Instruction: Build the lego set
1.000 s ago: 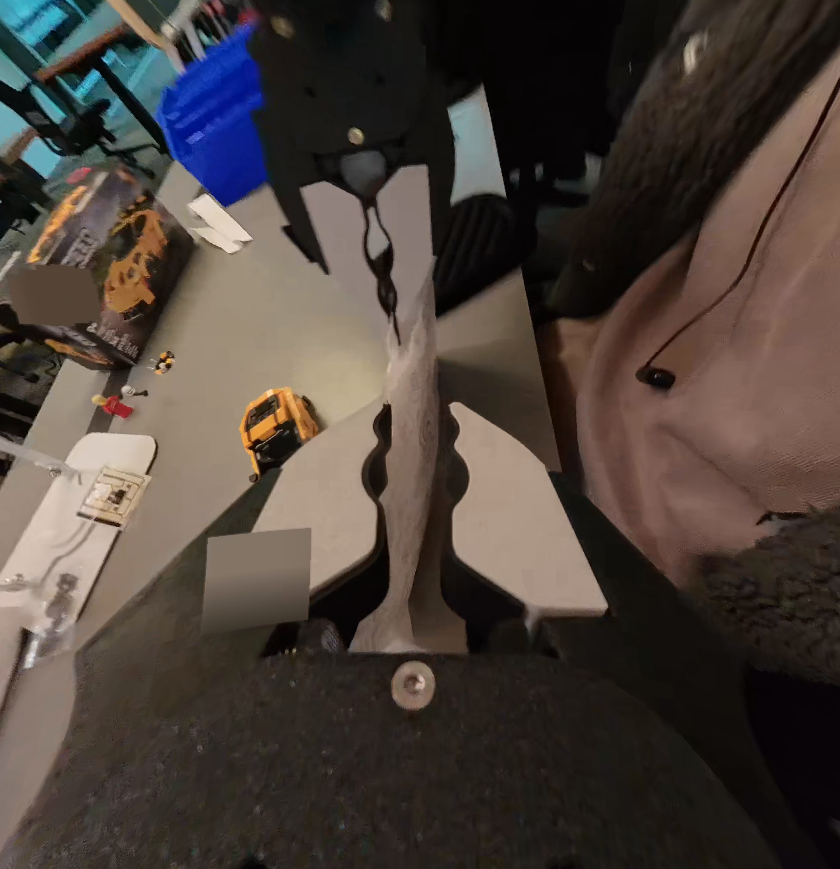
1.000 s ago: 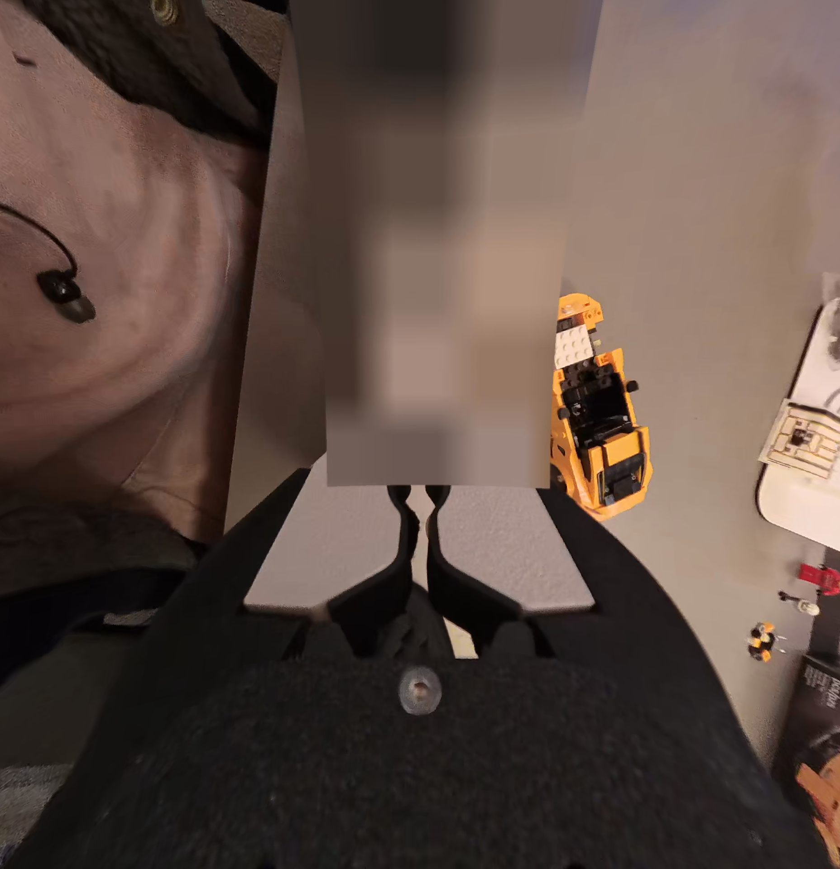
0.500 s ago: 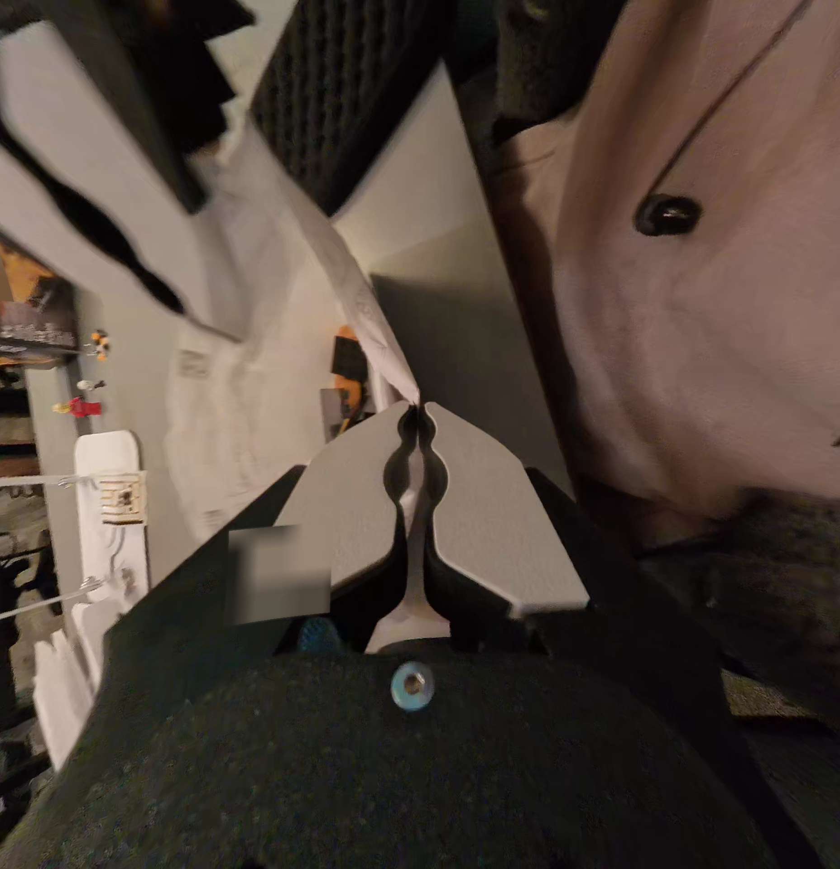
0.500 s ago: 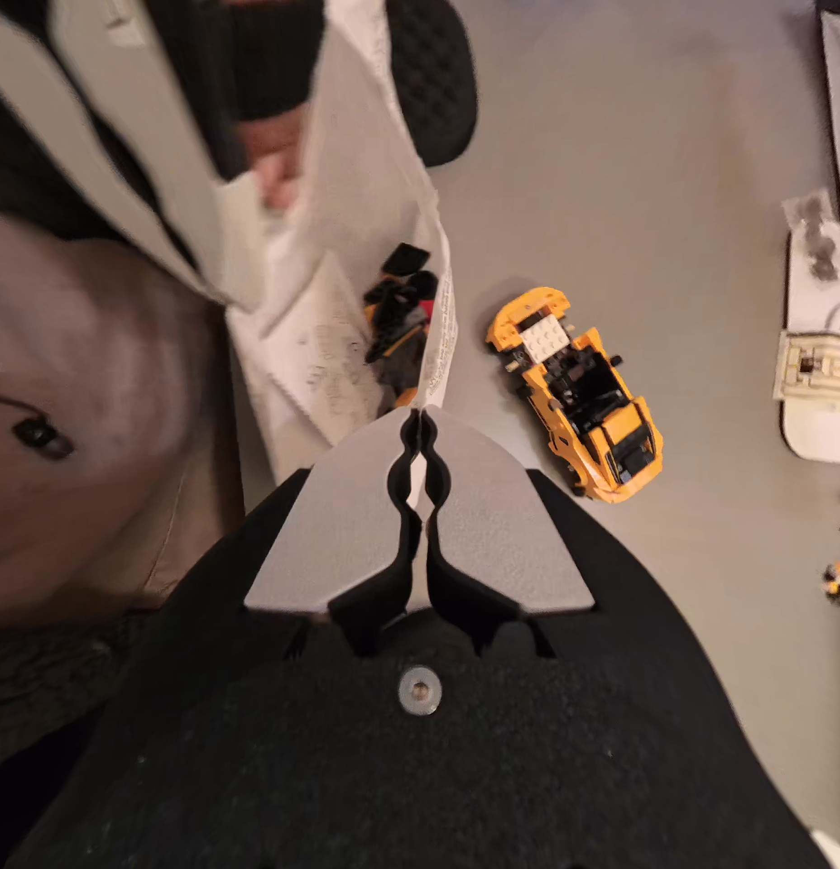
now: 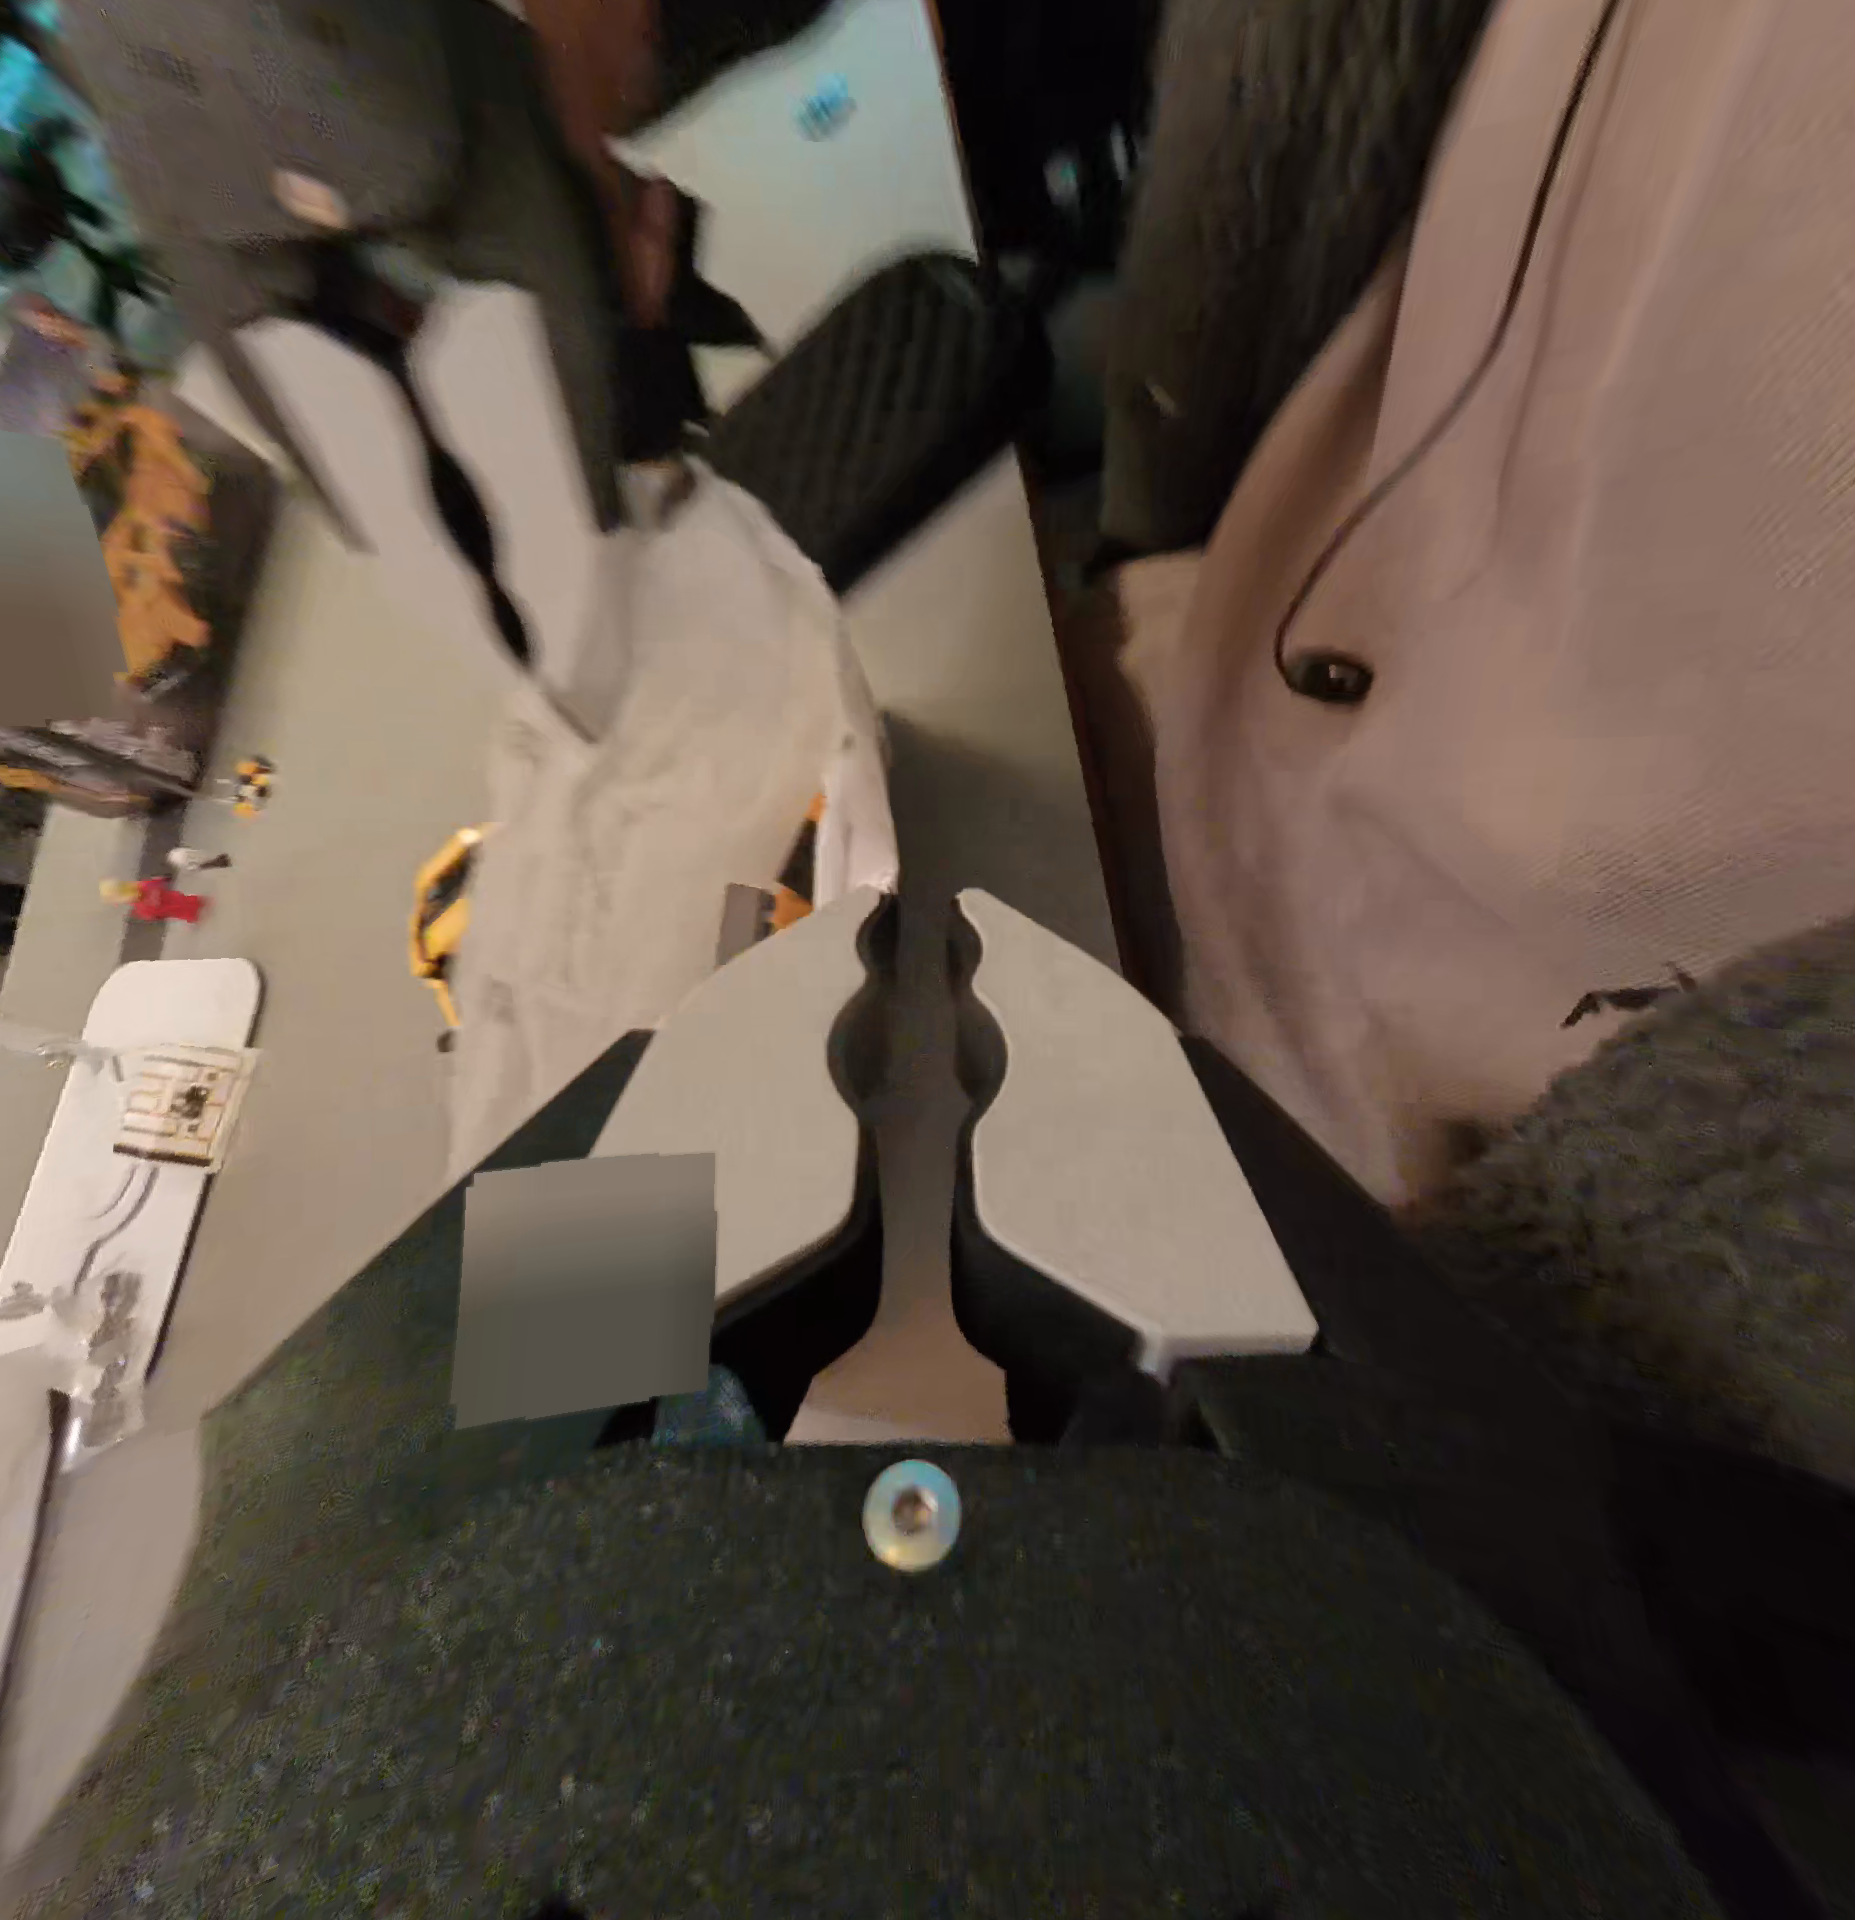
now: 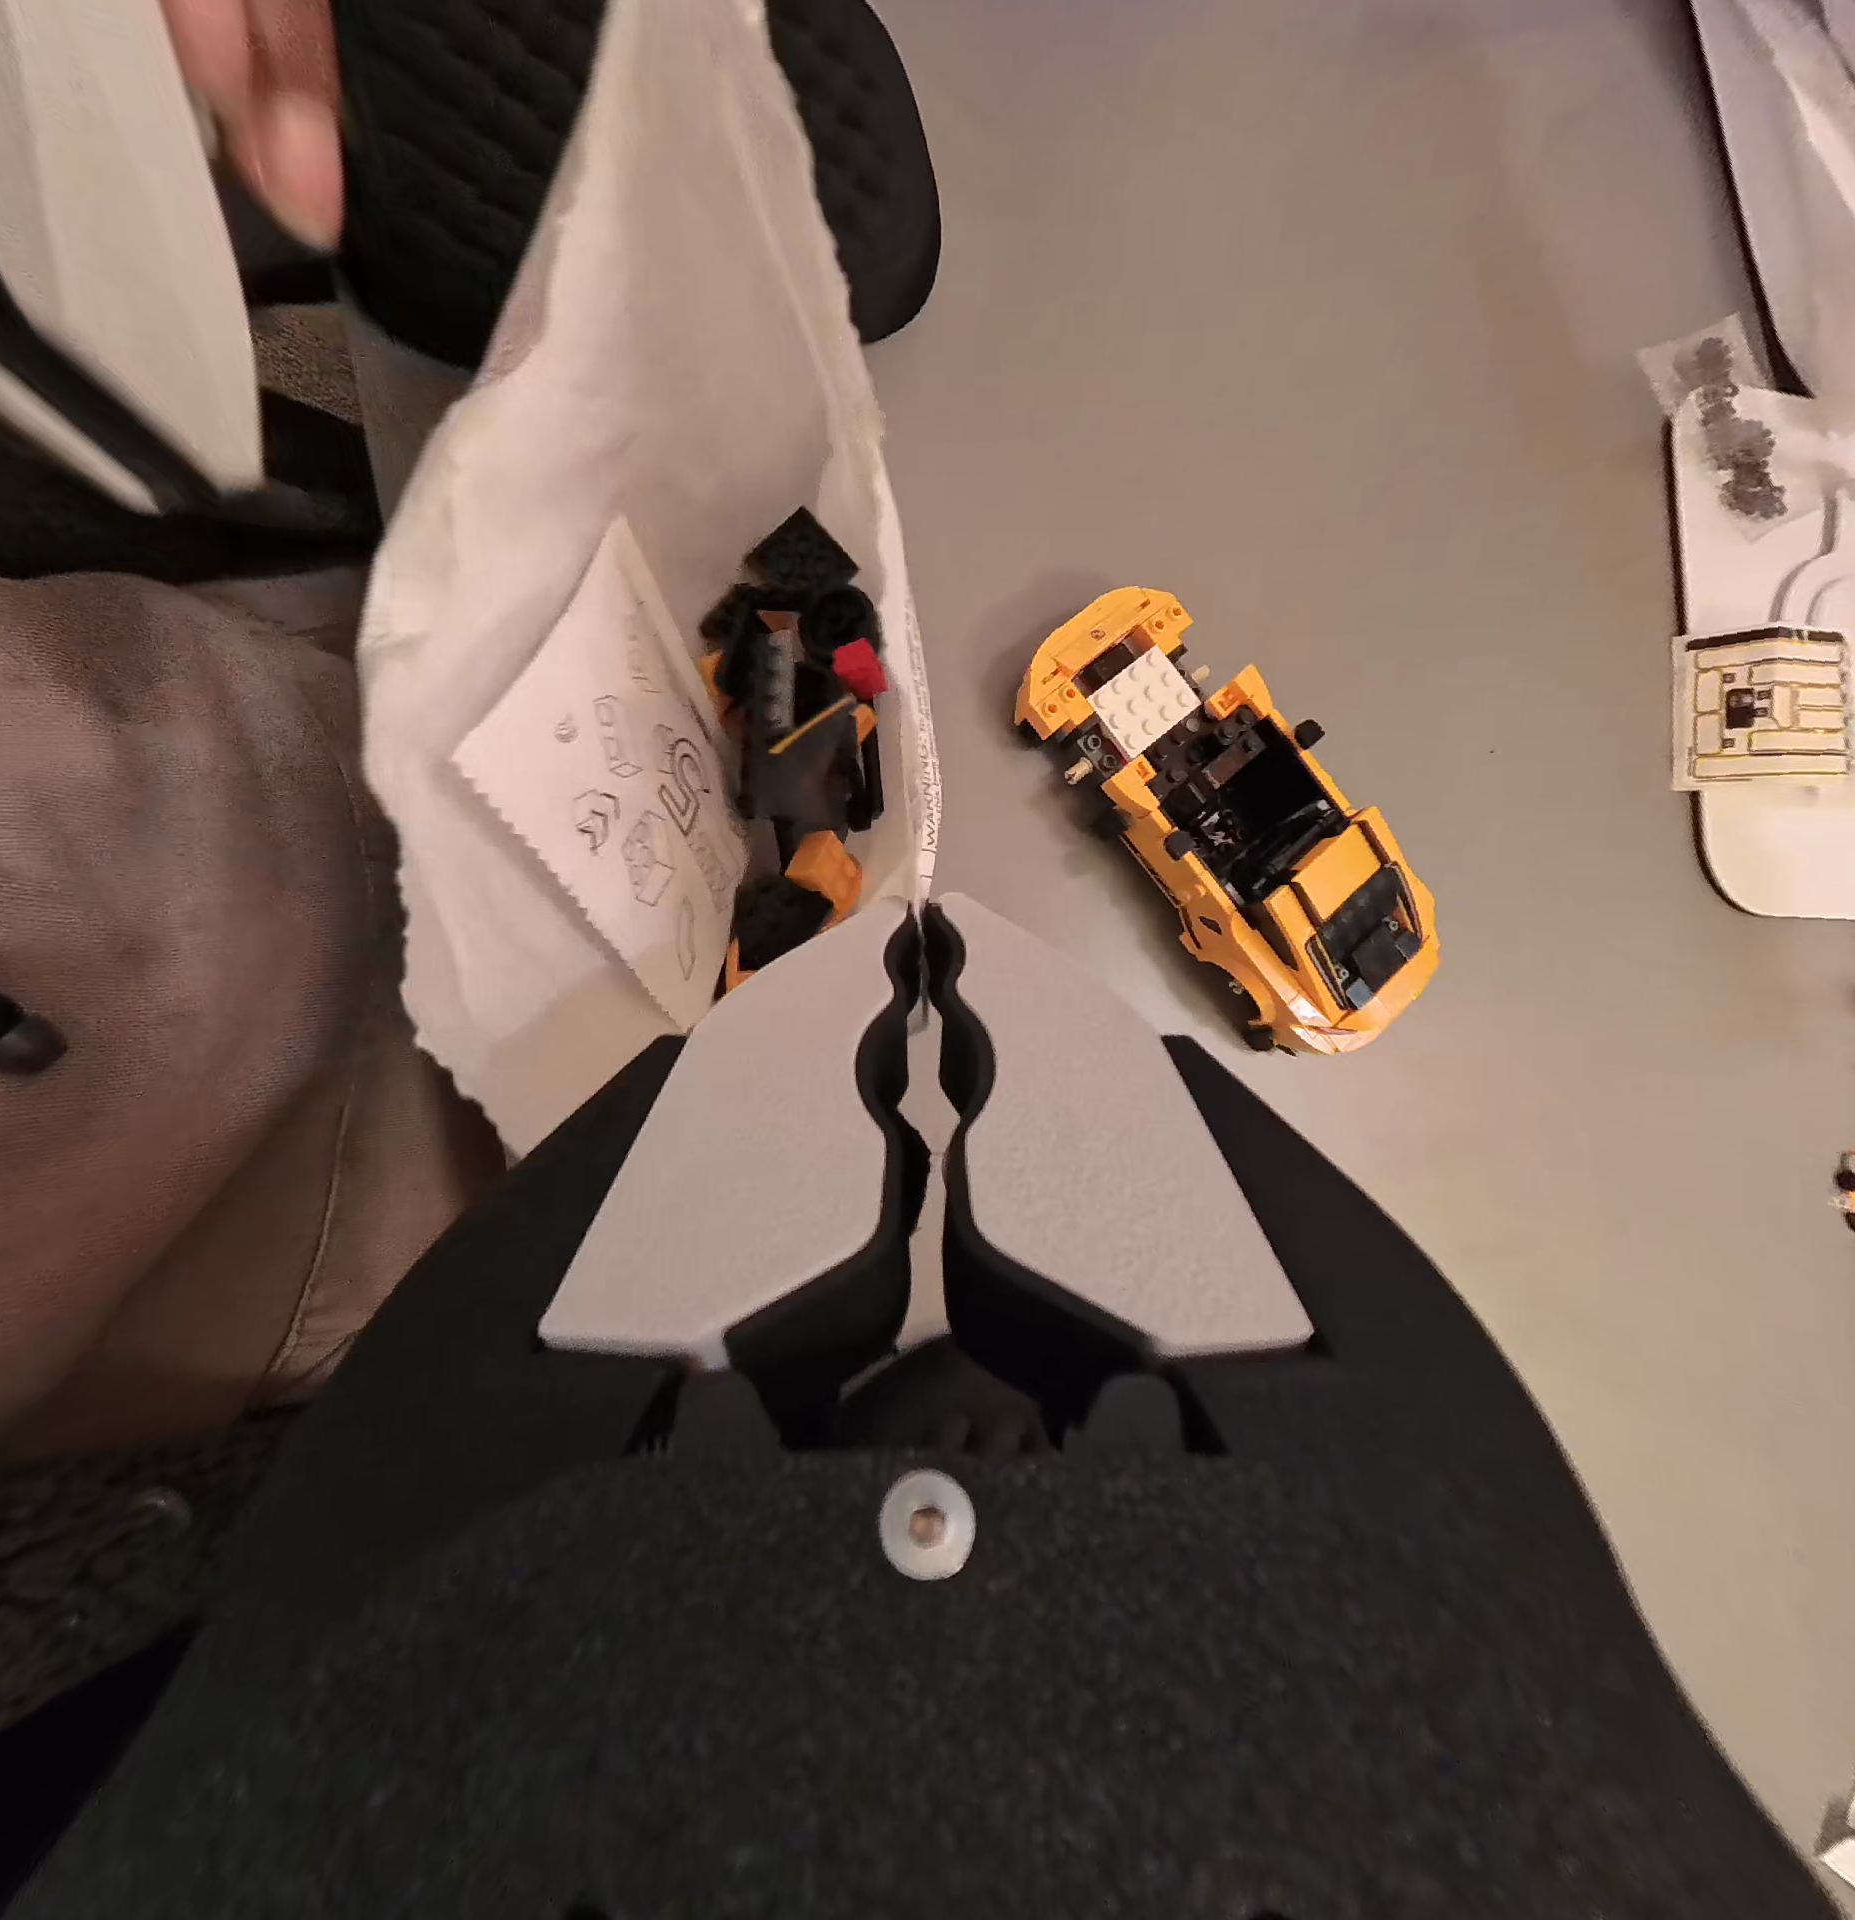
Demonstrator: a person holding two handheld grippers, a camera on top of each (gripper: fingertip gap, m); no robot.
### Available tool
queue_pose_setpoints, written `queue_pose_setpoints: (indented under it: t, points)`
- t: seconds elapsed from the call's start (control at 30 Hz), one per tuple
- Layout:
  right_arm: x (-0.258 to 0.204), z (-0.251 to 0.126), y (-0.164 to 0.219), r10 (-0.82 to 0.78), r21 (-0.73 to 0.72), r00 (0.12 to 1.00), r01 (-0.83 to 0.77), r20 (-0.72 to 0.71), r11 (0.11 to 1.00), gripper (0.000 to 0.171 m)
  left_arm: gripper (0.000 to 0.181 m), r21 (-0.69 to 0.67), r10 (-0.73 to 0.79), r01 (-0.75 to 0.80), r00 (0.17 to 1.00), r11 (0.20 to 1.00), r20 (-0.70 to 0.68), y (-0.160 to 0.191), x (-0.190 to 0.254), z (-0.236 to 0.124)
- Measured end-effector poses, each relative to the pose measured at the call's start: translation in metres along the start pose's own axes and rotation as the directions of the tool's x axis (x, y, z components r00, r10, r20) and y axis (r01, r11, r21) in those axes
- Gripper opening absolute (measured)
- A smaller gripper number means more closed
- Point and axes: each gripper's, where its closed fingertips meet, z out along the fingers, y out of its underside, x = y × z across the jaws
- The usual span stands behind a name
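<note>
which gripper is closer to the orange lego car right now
Right. The right gripper, shut on the white paper bag, has the orange lego car just to its right. The left gripper is open, with the bag between it and the car.

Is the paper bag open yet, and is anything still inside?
Open, not empty. The paper bag gapes wide, with black, orange and red bricks inside; the right gripper pinches its edge.
</note>
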Motion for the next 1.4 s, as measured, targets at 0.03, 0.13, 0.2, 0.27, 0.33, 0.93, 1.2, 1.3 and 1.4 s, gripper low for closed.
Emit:
queue_pose_setpoints:
  t: [0.03, 0.13, 0.2, 0.27, 0.33, 0.93, 1.2, 1.3, 1.4]
  points:
    - [0.000, 0.000, 0.000, 0.004, 0.003, 1.000, -0.004, 0.007, 1.000, 0.000, 0.010, 0.054, -0.047, 0.046, 0.999, 0.997, 0.019, -0.003, -0.008, -0.012]
    - [0.000, -0.001, 0.001, -0.001, 0.023, 1.000, 0.000, 0.031, 1.000, 0.000, 0.023, 0.106, -0.189, 0.179, 0.978, 0.978, 0.089, 0.019, -0.036, -0.040]
    - [-0.001, -0.001, 0.000, -0.025, 0.034, 0.999, 0.024, 0.036, 0.999, 0.000, 0.032, 0.097, -0.264, 0.252, 0.954, 0.963, 0.143, 0.051, -0.051, -0.048]
    - [-0.004, -0.001, 0.000, -0.053, 0.045, 0.998, 0.051, 0.045, 0.998, 0.000, 0.043, 0.097, -0.358, 0.348, 0.927, 0.932, 0.116, 0.083, -0.055, -0.043]
    - [-0.005, -0.001, 0.000, -0.074, 0.053, 0.996, 0.072, 0.052, 0.996, 0.000, 0.050, 0.067, -0.418, 0.413, 0.906, 0.908, 0.073, 0.111, -0.053, -0.026]
    - [-0.020, -0.008, 0.012, -0.258, 0.149, 0.949, 0.232, 0.184, 0.961, 0.000, 0.014, 0.017, -0.355, 0.358, 0.931, 0.934, -0.085, 0.129, -0.047, 0.025]
    - [0.013, -0.019, -0.004, -0.120, 0.273, 0.989, 0.092, 0.085, 0.958, 0.017, 0.001, 0.207, -0.507, 0.519, 0.855, 0.829, -0.110, 0.111, -0.053, -0.012]
    - [0.035, -0.036, -0.007, -0.085, 0.373, 0.996, 0.093, -0.038, 0.923, 0.021, 0.001, 0.232, -0.553, 0.557, 0.828, 0.797, -0.091, 0.118, -0.050, -0.028]
    - [0.046, -0.047, 0.004, -0.136, 0.376, 0.966, 0.213, -0.220, 0.902, 0.023, 0.001, 0.234, -0.619, 0.616, 0.782, 0.752, -0.071, 0.133, -0.047, -0.043]
